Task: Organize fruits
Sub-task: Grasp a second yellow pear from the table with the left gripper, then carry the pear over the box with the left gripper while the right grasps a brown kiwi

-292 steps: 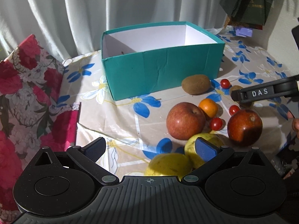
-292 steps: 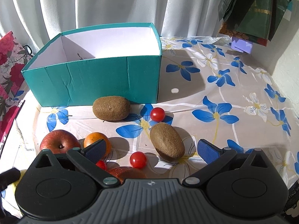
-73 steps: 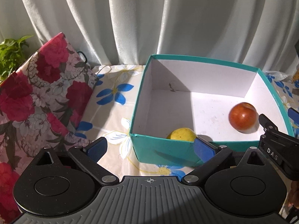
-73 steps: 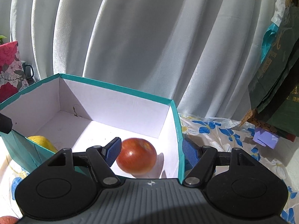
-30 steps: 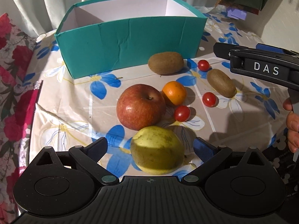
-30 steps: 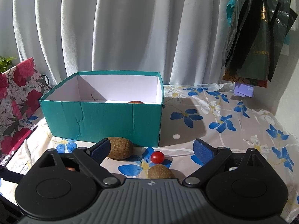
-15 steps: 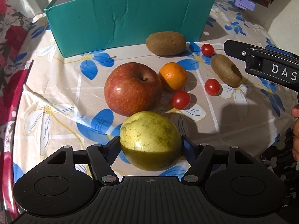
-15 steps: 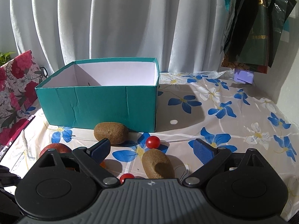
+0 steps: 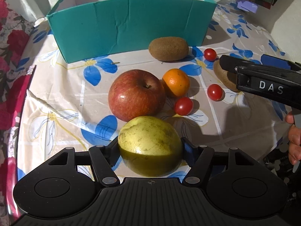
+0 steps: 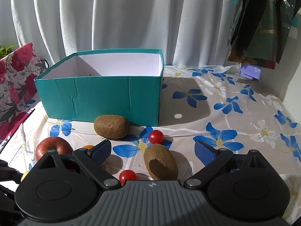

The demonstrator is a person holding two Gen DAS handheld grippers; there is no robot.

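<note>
A teal cardboard box [image 9: 129, 21] stands on the floral tablecloth [image 9: 62, 101]. Before it, the left gripper [image 9: 150, 150] clamps a yellow-green pear [image 9: 150, 143] beside a red apple [image 9: 135, 94]. The right gripper [image 10: 152, 151], marked "DAS", hangs wide open above a brown kiwi [image 10: 160, 162].

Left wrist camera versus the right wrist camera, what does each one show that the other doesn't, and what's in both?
Only the left wrist view shows the yellow-green pear clamped in the left gripper, a third cherry tomato, and the right gripper from the side.

Only the right wrist view shows the white curtain, the dark bags hanging at right, and the right gripper's open fingers around the near kiwi.

Both show the teal box, the far kiwi, the red apple and the orange.
</note>
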